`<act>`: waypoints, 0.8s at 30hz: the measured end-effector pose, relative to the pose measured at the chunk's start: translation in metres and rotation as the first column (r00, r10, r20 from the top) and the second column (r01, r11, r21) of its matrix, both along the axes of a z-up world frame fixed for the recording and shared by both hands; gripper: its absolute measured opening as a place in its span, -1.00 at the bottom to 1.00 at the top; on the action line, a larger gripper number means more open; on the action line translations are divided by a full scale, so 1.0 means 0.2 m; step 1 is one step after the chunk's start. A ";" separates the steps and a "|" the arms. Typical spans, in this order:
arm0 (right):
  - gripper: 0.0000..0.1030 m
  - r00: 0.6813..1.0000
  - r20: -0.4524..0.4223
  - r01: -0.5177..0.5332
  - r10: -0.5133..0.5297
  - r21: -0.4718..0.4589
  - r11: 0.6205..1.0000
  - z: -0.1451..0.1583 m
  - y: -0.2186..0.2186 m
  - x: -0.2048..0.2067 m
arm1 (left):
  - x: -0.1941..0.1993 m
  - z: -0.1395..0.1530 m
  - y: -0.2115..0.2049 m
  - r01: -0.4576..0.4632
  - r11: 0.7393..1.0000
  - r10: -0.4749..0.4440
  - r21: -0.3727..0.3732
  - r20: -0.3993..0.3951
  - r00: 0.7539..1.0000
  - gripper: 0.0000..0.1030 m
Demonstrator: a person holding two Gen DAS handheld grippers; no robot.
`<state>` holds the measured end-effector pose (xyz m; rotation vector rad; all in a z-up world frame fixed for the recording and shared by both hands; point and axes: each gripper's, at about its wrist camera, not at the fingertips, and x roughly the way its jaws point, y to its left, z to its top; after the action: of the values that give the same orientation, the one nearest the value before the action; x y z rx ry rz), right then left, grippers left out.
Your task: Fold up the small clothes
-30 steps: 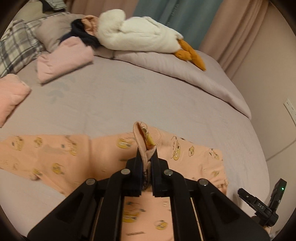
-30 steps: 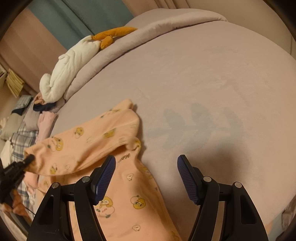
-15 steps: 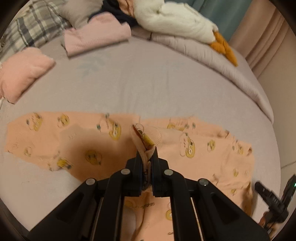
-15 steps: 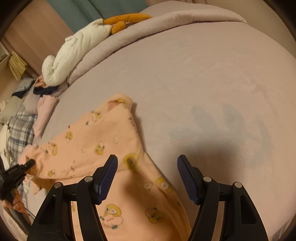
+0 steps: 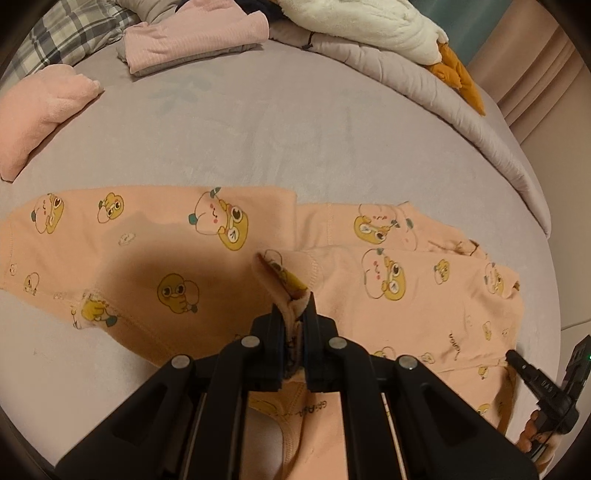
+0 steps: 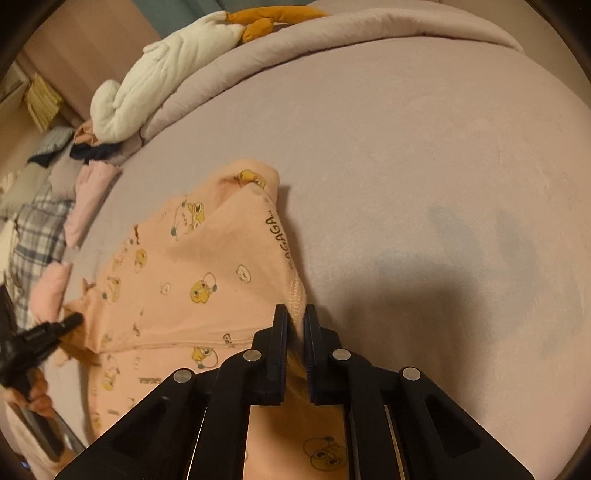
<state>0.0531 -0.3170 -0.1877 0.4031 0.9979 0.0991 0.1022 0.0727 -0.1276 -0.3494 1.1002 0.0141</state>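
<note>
Both claws, left claw (image 5: 294, 310) and right claw (image 6: 295, 320), pinch the peach garment (image 5: 184, 254); I fear a thin hem slipping.

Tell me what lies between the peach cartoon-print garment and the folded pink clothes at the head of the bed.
Nothing: in the left wrist view, only bare mauve bedsheet separates the peach cartoon-print garment from the folded pink clothes.

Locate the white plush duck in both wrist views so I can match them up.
Left wrist: white plush duck lies along the top edge, right of centre, orange feet pointing right.
Right wrist: white plush duck sits upper left, orange feet toward top centre.
Shared landmark: the peach printed garment spread on the bed, lower half of both views.
</note>
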 end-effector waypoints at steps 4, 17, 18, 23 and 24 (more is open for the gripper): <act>-0.74 1.000 -0.008 0.004 -0.004 0.044 0.999 0.04 -0.05 0.06 | 0.01 -0.03 0.00 0.002 1.000 -0.002 -0.005 -0.015 1.000 -0.85; 0.09 0.997 -0.046 -0.055 0.063 0.156 0.986 0.11 0.07 0.51 | 0.03 -0.06 0.02 -0.008 1.000 0.008 -0.019 -0.030 1.000 -0.83; -0.14 0.996 -0.062 -0.059 0.068 0.143 0.988 0.09 0.09 0.53 | 0.03 -0.07 0.02 -0.008 1.000 0.007 -0.020 -0.031 0.999 -0.83; -0.85 0.996 -0.056 -0.070 0.076 0.110 0.991 0.10 0.12 0.56 | 0.05 -0.06 0.02 0.001 1.000 -0.001 -0.015 -0.033 0.999 -0.83; -0.85 0.996 -0.046 -0.066 0.071 0.116 0.991 0.12 0.12 0.58 | 0.05 -0.06 0.02 0.002 1.000 -0.002 -0.013 -0.033 0.999 -0.83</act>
<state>0.1692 -0.2921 -0.1633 0.4785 1.0585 0.2101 0.1120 0.0759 -0.1398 -0.3607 1.1337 0.0107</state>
